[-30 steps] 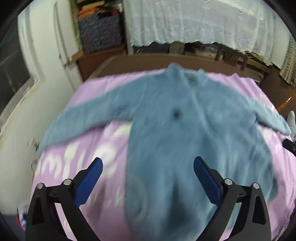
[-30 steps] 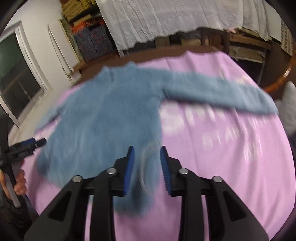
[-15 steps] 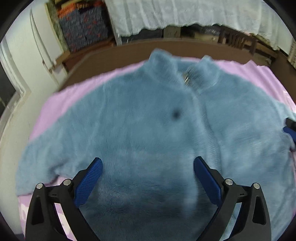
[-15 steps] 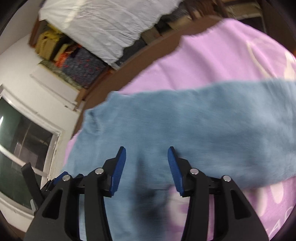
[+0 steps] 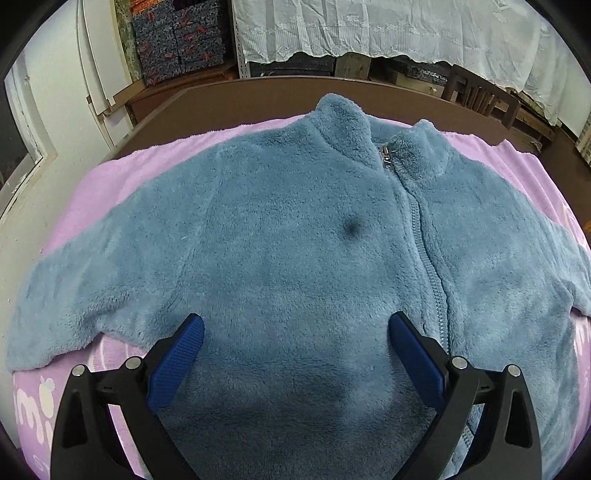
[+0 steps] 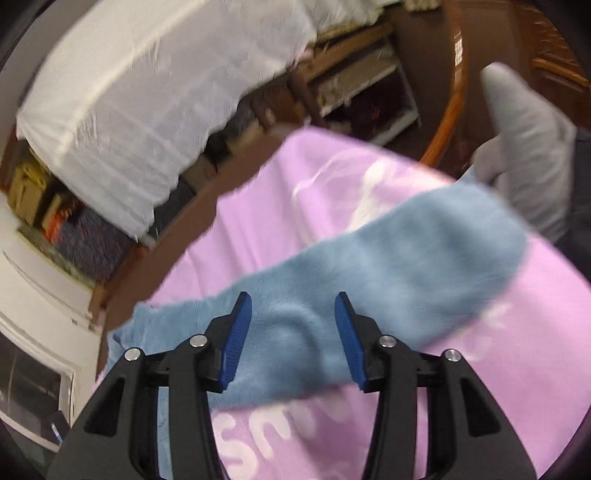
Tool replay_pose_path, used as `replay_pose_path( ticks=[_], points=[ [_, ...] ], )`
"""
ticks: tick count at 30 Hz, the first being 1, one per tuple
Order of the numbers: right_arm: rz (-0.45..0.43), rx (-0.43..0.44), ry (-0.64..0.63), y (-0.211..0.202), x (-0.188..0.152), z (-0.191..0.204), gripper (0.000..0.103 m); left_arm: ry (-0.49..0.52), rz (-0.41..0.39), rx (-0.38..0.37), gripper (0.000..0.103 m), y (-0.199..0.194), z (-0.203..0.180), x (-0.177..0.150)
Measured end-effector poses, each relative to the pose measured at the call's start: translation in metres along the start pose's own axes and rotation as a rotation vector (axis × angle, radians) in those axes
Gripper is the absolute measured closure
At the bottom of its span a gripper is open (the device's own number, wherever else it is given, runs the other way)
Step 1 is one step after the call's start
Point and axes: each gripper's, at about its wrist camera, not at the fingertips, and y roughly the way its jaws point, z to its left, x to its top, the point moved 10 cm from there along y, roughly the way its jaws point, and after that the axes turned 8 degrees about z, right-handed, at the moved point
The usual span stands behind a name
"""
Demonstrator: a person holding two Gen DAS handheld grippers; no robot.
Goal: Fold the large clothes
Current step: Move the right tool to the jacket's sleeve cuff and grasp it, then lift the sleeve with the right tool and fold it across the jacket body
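A fluffy blue zip-up fleece jacket (image 5: 295,258) lies face up and spread flat on a pink blanket (image 5: 110,177), collar at the far side, zipper closed. My left gripper (image 5: 295,332) is open, low over the jacket's chest, holding nothing. In the right wrist view the jacket's right sleeve (image 6: 388,269) stretches out across the blanket (image 6: 480,387). My right gripper (image 6: 293,321) is open just above the sleeve near the shoulder, empty.
The blanket covers a brown table (image 5: 258,96). Behind it stand shelves with patterned boxes (image 5: 177,33) and a white lace cloth (image 5: 388,26). A wooden chair (image 5: 480,96) is at the far right. A grey garment (image 6: 528,147) lies past the sleeve's cuff.
Both grippers moved forward and lower over the jacket. The right gripper swung right toward the sleeve and opened wider. The left gripper stayed open.
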Motion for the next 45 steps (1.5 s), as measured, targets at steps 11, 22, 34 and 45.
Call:
replay_pose_path(
  ticks=[11,22,34,45],
  points=[
    [-0.016,-0.003,0.199,-0.027,-0.010,-0.086,0.055,-0.002,-0.005,0.001,0.003,-0.001,-0.001,-0.001],
    [-0.021,0.043,0.374,-0.003,0.017,-0.112,0.076,-0.002,-0.005,0.000,0.003,0.000,0.000,-0.001],
    [-0.072,0.022,0.171,-0.016,0.028,-0.055,0.096,-0.035,0.000,-0.006,0.003,-0.016,0.025,0.011],
    [0.016,0.110,-0.209,0.003,-0.023,0.141,0.096,-0.137,-0.066,0.042,0.003,-0.039,0.069,0.028]
  ],
)
